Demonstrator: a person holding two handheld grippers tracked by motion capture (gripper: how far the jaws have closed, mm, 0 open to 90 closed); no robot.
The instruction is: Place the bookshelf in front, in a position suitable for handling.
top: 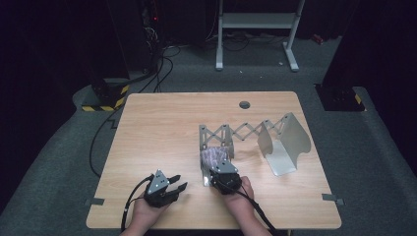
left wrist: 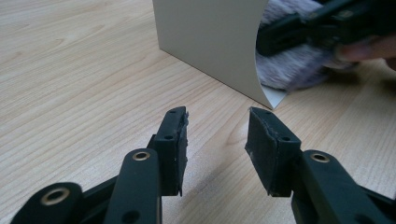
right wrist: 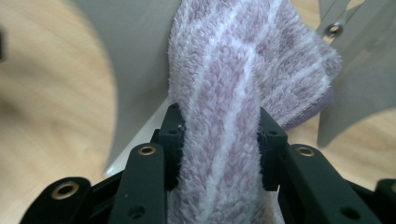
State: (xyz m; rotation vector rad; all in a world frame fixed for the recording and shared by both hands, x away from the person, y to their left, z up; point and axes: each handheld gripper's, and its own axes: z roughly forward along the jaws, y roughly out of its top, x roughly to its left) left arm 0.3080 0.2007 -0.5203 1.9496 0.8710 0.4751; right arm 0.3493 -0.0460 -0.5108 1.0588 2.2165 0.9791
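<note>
A fluffy purple-and-white striped cloth [top: 215, 156] stands folded against the left end plate [top: 203, 147] of a grey metal expanding rack, whose scissor lattice [top: 246, 130] runs right to a curved end plate [top: 290, 140]. My right gripper [top: 219, 168] is shut on the cloth [right wrist: 243, 60]; both pads press into its pile in the right gripper view [right wrist: 219, 140], with the plate [right wrist: 135, 56] just left of it. My left gripper [top: 178, 183] rests open near the table's front, nothing between its jaws [left wrist: 217, 135]. Ahead of it are the plate [left wrist: 210, 42], the cloth [left wrist: 294, 70] and the right gripper [left wrist: 317, 28].
The wooden table [top: 157, 128] has a round cable hole [top: 244, 104] at the back and tape marks [top: 97, 201] at its front corners. Bare wood lies left of the rack. Beyond the table are a white stand frame [top: 255, 22] and cables on grey floor.
</note>
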